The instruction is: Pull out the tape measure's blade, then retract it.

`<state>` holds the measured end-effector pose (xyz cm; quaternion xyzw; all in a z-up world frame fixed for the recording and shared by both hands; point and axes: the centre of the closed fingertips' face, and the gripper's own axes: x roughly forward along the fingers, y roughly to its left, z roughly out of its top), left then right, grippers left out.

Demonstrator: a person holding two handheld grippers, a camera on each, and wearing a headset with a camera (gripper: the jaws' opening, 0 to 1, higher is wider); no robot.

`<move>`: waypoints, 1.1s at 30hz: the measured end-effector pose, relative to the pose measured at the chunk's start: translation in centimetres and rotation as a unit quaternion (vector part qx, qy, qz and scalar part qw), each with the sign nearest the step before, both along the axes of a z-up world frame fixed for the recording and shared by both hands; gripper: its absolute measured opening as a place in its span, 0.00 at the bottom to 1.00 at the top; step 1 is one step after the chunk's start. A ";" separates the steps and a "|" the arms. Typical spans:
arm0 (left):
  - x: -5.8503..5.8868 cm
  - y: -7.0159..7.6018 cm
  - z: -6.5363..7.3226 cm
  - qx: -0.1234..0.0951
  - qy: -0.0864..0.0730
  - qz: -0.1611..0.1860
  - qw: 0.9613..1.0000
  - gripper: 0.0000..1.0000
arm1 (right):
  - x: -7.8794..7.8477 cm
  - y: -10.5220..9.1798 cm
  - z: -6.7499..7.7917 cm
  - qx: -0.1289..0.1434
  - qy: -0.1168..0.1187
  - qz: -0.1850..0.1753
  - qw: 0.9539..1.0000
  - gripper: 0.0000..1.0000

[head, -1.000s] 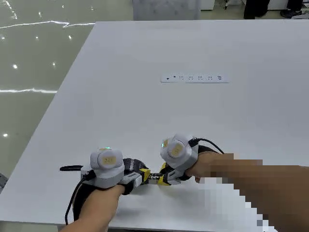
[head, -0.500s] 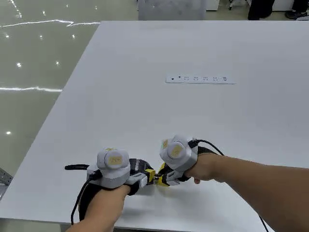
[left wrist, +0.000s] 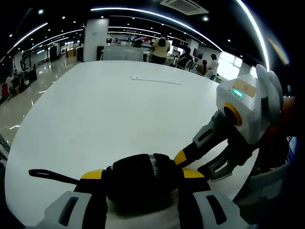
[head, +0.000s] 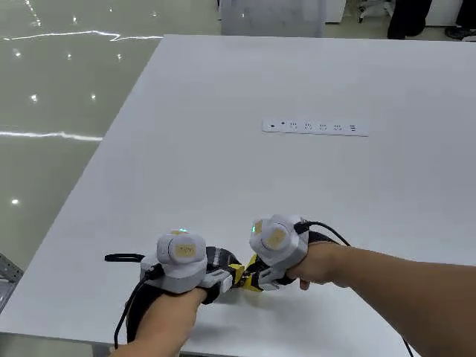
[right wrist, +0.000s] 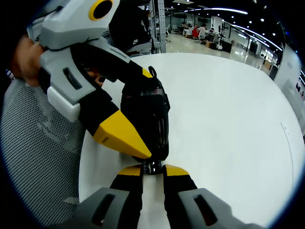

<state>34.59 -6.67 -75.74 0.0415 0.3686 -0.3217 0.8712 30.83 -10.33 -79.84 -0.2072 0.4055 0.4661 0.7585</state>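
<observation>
Jaws of your left gripper [left wrist: 143, 175] are clamped round the black tape measure [right wrist: 145, 112], yellow tips on either side of the case. Your right gripper [right wrist: 152, 171] pinches the metal blade hook [right wrist: 151, 166] right at the case mouth, with hardly any blade out. The black strap [left wrist: 47, 175] trails on the white table [head: 223, 149]. All of it sits well on your side of the power strip [head: 314, 127].
</observation>
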 end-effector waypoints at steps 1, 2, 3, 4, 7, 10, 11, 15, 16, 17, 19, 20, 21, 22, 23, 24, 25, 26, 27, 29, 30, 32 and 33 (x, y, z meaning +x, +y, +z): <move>0.0 0.0 0.0 0.000 0.000 0.000 1.000 0.56 | 0.0 0.0 0.0 0.000 0.000 0.000 1.000 0.15; 0.0 0.0 0.0 0.000 0.000 0.000 1.000 0.56 | 0.0 0.0 0.0 -0.001 -0.003 0.003 1.000 0.14; 0.0 0.0 0.0 0.000 0.000 0.000 1.000 0.56 | 0.0 0.0 0.0 -0.003 -0.004 0.004 1.000 0.14; 0.0 0.0 0.0 0.000 0.000 -0.001 1.000 0.56 | 0.0 0.0 0.0 -0.003 -0.002 0.002 1.000 0.14; 0.0 0.0 0.0 0.000 0.000 -0.003 1.000 0.56 | 0.0 0.0 -0.1 -0.005 -0.001 0.002 1.000 0.14; 0.0 0.0 0.0 0.001 0.000 -0.003 1.000 0.56 | -0.1 0.0 0.0 -0.006 0.000 0.000 1.000 0.14; -0.1 0.0 0.0 0.001 0.000 -0.003 1.000 0.56 | -0.1 0.0 0.0 -0.007 -0.001 0.002 1.000 0.15; -0.1 0.0 -0.1 0.001 0.001 -0.003 1.000 0.56 | -0.1 -0.1 0.0 -0.009 -0.002 0.003 1.000 0.15; -0.1 0.0 -0.1 0.000 0.001 -0.003 1.000 0.56 | -0.1 -0.1 0.0 -0.009 -0.003 0.003 1.000 0.15; 0.0 0.0 -0.1 0.000 0.001 -0.003 1.000 0.56 | -0.1 -0.1 0.0 -0.010 -0.003 0.004 1.000 0.14; -0.1 0.0 -0.1 0.000 0.001 -0.003 1.000 0.56 | 0.0 -0.1 -0.1 -0.011 -0.002 0.005 1.000 0.14; -0.1 0.0 -0.1 -0.001 0.002 -0.002 1.000 0.56 | -0.1 -0.1 -0.1 -0.011 -0.002 0.006 1.000 0.14; -0.1 0.0 -0.1 -0.001 0.002 -0.002 1.000 0.56 | 0.0 -0.1 -0.1 -0.012 -0.004 0.012 1.000 0.14; -0.1 0.0 -0.1 -0.001 0.002 -0.002 1.000 0.56 | 0.0 -0.1 -0.1 -0.012 -0.004 0.014 1.000 0.14; -0.1 0.0 -0.1 -0.002 0.002 -0.002 1.000 0.56 | -0.1 0.0 -0.1 -0.012 -0.004 0.016 1.000 0.14; -0.1 0.0 -0.1 -0.002 0.002 -0.002 1.000 0.56 | -0.1 0.0 0.0 -0.013 -0.003 0.019 1.000 0.13; -0.1 0.0 -0.1 -0.002 0.003 -0.002 1.000 0.56 | 0.0 0.1 -0.1 -0.013 -0.004 0.020 1.000 0.13; -0.1 0.0 -0.1 -0.002 0.003 -0.002 1.000 0.56 | 0.1 0.2 -0.1 -0.015 -0.003 0.023 1.000 0.13; -0.1 0.0 -0.1 -0.002 0.003 -0.002 1.000 0.56 | 0.1 0.4 -0.1 -0.016 -0.003 0.024 1.000 0.13; -0.1 0.0 -0.1 -0.003 0.004 -0.003 1.000 0.56 | 0.1 0.6 -0.1 -0.022 -0.002 0.030 0.999 0.13; -0.1 0.0 -0.1 -0.002 0.004 -0.004 1.000 0.56 | 0.0 0.6 -0.2 -0.027 -0.001 0.037 0.999 0.13; -0.1 0.0 0.0 -0.002 0.004 -0.004 1.000 0.56 | 0.2 0.5 -0.2 -0.027 0.001 0.037 0.999 0.13; -0.1 0.0 -0.1 -0.002 0.003 -0.004 1.000 0.56 | 0.1 0.5 -0.2 -0.027 0.001 0.038 0.999 0.13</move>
